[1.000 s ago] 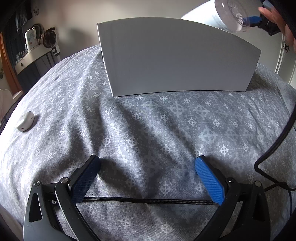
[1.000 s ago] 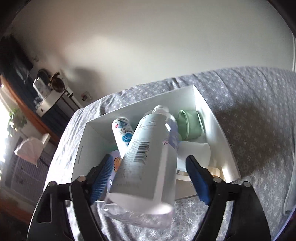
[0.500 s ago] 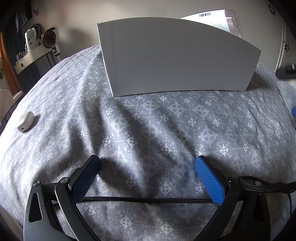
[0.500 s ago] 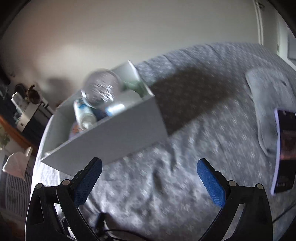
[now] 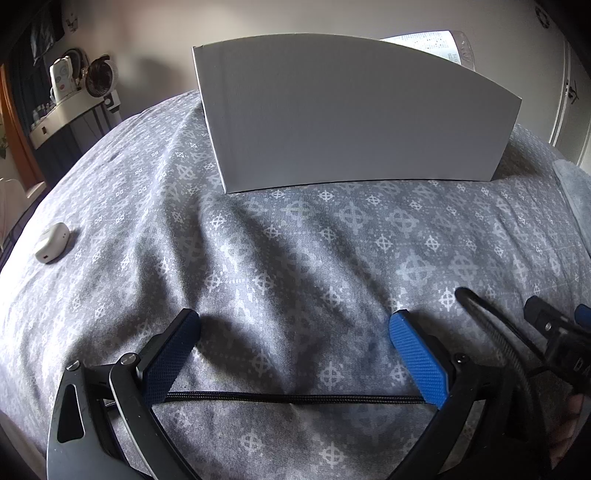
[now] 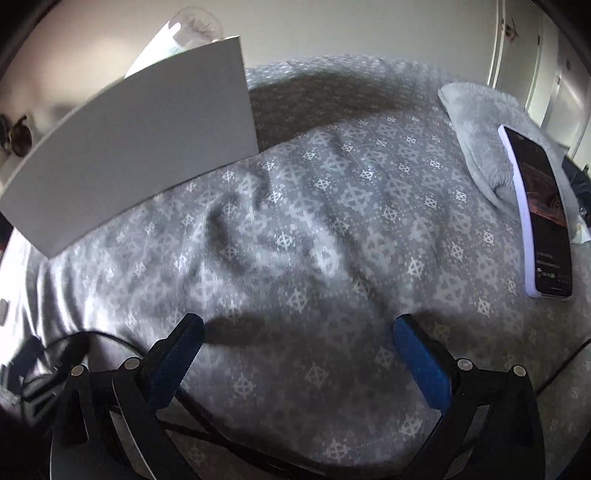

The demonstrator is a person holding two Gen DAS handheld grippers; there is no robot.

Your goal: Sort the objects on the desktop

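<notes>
Clear bottle (image 6: 184, 31) now sits in white box (image 6: 140, 147); right tool (image 6: 295, 336) released, pulled back, left tool (image 5: 293, 332) released too

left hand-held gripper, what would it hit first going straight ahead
Probably the white box: only patterned bedcover lies between the open left hand-held gripper and its near wall, though depth is unclear.

Pale wall (image 5: 147, 44) behind; grey patterned bedspread (image 5: 295, 240); white door (image 6: 517, 55) right

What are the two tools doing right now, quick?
Left tool: open, holding nothing, low over the blanket.
Right tool: open, holding nothing.
</notes>
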